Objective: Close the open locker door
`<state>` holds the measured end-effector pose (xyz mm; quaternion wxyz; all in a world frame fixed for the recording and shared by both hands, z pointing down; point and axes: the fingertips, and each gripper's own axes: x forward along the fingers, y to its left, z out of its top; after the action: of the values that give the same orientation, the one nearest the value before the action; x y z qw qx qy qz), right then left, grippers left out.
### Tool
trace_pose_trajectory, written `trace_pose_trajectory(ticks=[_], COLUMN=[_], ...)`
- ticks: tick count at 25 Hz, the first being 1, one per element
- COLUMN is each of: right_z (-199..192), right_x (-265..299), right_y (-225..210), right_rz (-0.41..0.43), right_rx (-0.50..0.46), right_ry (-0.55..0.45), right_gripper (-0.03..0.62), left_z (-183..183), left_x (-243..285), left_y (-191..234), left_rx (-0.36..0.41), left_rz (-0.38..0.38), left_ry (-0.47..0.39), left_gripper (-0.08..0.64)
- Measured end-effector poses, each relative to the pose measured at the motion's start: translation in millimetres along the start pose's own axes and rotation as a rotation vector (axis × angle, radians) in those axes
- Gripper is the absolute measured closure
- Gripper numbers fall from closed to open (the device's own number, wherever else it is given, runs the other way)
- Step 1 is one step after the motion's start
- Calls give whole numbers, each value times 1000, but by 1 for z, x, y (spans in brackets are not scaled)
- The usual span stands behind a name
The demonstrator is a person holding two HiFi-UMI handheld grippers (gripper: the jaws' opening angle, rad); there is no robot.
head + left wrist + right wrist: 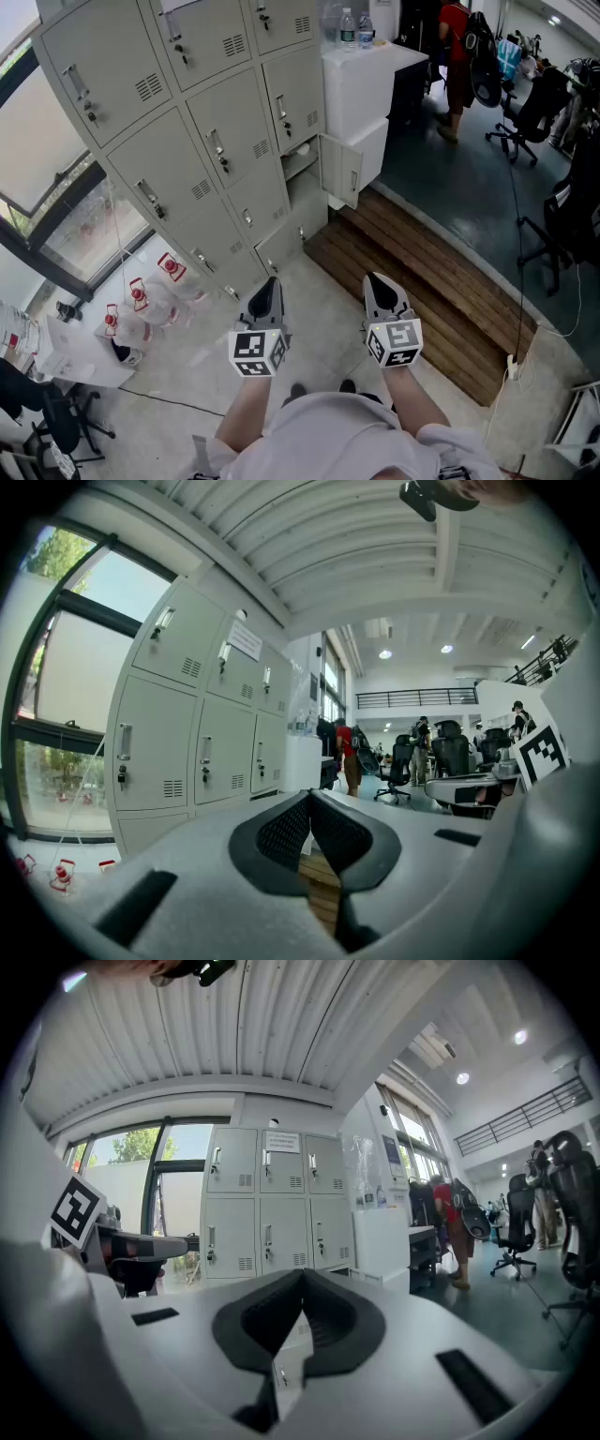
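The grey locker bank [202, 131] fills the upper left of the head view. One low door [341, 172] at the bank's right end stands swung out, and its compartment [300, 159] shows a shelf inside. My left gripper [267, 292] and right gripper [380, 289] hover side by side over the floor, well short of that door, both pointing towards the lockers. Each is shut with nothing between its pads. The left gripper view has its pads [281, 832] meeting at the tips in front of the lockers [202, 752]. The right gripper [302, 1274] faces the same lockers [267, 1208].
A slatted wooden platform [422, 291] runs along the floor right of the lockers. A white cabinet [361, 84] with bottles stands beside the open door. Water jugs with red caps [155, 291] lie at the left. Office chairs [525, 112] and a person in red [457, 56] are farther back.
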<state>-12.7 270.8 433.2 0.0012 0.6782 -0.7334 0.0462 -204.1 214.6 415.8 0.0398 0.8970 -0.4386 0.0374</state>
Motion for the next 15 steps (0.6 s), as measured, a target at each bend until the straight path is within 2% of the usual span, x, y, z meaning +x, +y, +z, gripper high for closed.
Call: trace_pose_trajectory(ticks=[15], right_z=[4], right_x=[-4], right_y=[-5], right_rz=[7], right_rx=[13], right_ry=[-21], right_gripper=[580], left_z=[-1], left_x=[0], left_y=[-6], left_rx=[5], left_rz=[9], left_ry=[8], left_gripper=[552])
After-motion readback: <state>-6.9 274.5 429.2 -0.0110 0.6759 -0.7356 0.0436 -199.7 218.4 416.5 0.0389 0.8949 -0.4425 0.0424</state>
